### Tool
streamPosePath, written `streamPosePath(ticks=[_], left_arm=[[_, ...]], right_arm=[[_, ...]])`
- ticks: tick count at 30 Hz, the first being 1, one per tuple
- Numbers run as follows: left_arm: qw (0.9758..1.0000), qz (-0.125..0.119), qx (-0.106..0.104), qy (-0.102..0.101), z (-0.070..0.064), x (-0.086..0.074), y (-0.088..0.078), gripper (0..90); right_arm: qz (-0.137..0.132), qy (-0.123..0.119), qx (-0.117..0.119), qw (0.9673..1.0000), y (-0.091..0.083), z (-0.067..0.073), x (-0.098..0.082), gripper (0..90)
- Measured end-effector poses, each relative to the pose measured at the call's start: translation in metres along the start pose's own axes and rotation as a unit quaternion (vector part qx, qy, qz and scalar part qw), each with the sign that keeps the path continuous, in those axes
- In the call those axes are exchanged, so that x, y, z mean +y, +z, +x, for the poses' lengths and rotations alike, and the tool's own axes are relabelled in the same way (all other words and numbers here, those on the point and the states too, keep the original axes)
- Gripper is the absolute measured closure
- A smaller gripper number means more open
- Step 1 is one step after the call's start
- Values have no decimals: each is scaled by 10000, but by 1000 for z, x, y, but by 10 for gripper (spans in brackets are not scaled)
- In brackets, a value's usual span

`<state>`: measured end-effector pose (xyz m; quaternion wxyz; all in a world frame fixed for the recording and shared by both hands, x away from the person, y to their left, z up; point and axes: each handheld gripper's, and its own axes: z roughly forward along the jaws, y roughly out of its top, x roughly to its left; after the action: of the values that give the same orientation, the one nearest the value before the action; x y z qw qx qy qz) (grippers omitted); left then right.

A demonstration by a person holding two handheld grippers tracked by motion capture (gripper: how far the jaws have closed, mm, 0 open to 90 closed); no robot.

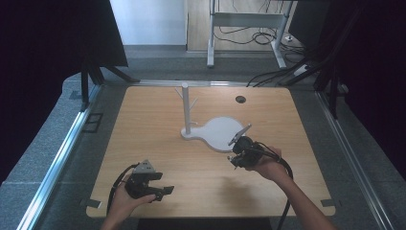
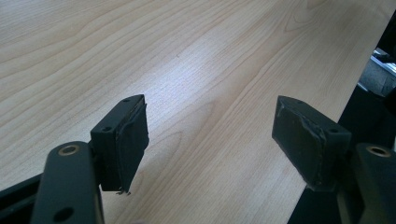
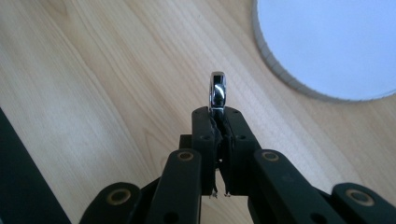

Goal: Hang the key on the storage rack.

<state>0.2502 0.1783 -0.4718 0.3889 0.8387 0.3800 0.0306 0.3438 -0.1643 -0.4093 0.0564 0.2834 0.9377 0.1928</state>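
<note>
A small shiny silver ring stands edge-on in the tips of my right gripper, which is shut on it just above the wooden table. In the high view my right gripper hovers at the near edge of a white stand's round tray; that tray lies ahead and to the right in the right gripper view. The stand's white branched post rises at the tray's left end. My left gripper rests near the table's front left, and its jaws stand open with nothing between them.
A black cable hole sits in the table's far right part. The table's edge runs close beside my left gripper's right jaw. Metal rails flank the table, and a desk frame with cables stands beyond it.
</note>
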Motion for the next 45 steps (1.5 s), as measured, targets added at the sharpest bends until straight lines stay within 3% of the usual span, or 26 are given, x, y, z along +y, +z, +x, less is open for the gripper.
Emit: streamPosePath(ticks=[12, 45], left_arm=[[10000, -5, -6, 16, 0, 0, 0, 274], [10000, -31, -20, 1, 1, 0, -2, 275]], right_arm=[[-73, -82, -60, 9999, -5, -5, 23, 850], [-234, 17, -87, 9997, -6, -21, 69, 850]])
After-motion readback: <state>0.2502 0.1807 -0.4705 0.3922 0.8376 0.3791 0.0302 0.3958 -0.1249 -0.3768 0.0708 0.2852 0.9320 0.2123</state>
